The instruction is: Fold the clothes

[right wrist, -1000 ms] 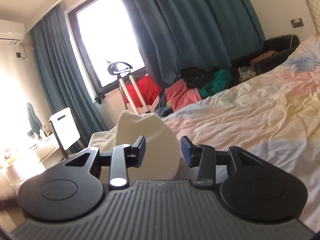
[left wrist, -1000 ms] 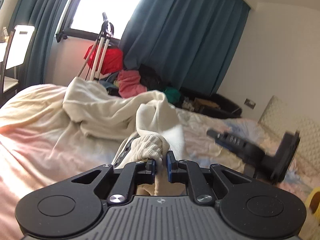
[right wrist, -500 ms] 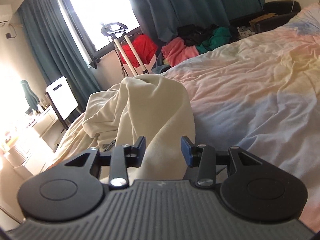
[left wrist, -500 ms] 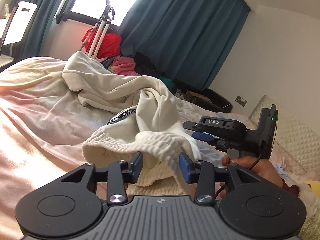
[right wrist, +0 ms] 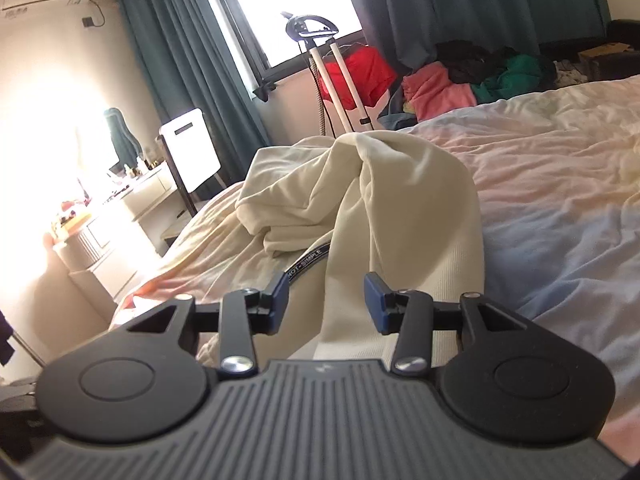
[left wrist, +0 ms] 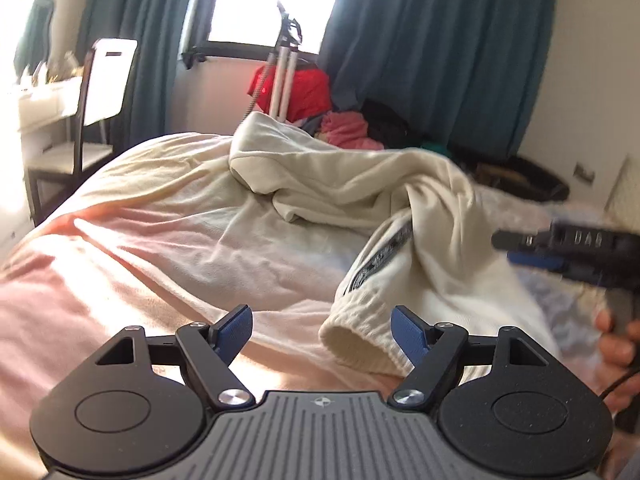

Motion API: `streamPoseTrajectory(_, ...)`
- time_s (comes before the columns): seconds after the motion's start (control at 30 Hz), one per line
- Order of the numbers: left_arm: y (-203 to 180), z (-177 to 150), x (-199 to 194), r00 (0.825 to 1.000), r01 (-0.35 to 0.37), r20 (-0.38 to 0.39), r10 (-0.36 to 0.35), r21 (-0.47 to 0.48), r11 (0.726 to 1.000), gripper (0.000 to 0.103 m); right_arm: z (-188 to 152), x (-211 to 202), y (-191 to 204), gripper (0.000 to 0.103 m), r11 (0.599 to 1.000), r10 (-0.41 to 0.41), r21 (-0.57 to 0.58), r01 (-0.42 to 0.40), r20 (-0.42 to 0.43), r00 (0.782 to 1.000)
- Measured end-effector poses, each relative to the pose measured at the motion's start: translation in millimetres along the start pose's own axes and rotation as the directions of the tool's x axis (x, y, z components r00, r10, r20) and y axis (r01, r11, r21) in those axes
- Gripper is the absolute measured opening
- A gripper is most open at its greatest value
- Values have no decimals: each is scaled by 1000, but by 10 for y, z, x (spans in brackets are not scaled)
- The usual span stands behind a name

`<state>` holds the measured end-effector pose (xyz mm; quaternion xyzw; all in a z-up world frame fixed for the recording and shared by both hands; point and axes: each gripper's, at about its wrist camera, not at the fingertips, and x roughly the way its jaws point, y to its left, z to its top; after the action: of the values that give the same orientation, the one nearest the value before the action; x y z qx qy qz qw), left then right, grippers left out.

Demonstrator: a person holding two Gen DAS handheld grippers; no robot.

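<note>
1. My landmark is the cream garment, crumpled in a long heap on the bed, with a dark printed band showing along one leg or sleeve.
2. My left claw stands wide open and grips nothing; the garment's ribbed cuff lies on the bed between its blue pads, nearer the right one.
3. My right claw is also spread open and empty, with a fold of the garment running up between its pads; I cannot tell whether it touches them.
4. From the left wrist view, the right claw appears blurred just beyond the garment's right side, held in a hand.
5. Behind the garment, past the bed's far edge, a pile of red, pink and green clothes sits under the teal curtains.
</note>
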<state>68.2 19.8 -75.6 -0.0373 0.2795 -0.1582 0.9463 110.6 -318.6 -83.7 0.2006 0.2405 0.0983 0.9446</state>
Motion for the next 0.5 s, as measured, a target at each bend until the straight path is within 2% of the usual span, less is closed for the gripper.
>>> streamPoseTrajectory(0.23,-38,-109,314,997,-76,23,74,87,993,80,28,-40,-69,46,998,-12,56,13,-9,1000)
streamPoseTrajectory(0.3,-49,-140,404,995,-98,31,95,112,989,81,31,-40,-55,48,999,6,49,-6,-11,1000)
streamPoseTrajectory(0.37,-60,-171,494,993,-120,39,115,136,983,80,24,-33,-24,66,998,49,36,-49,-19,999)
streamPoseTrajectory(0.4,-65,-186,539,991,-131,44,126,148,980,80,15,-28,-4,71,997,76,27,-75,-25,997)
streamPoseTrajectory(0.43,-49,-182,555,993,-116,48,111,131,985,79,1,-29,21,77,995,100,15,-100,-28,995)
streamPoseTrajectory(0.5,30,-128,526,998,-29,59,27,34,999,71,-23,-22,92,77,990,139,-17,-140,-45,989)
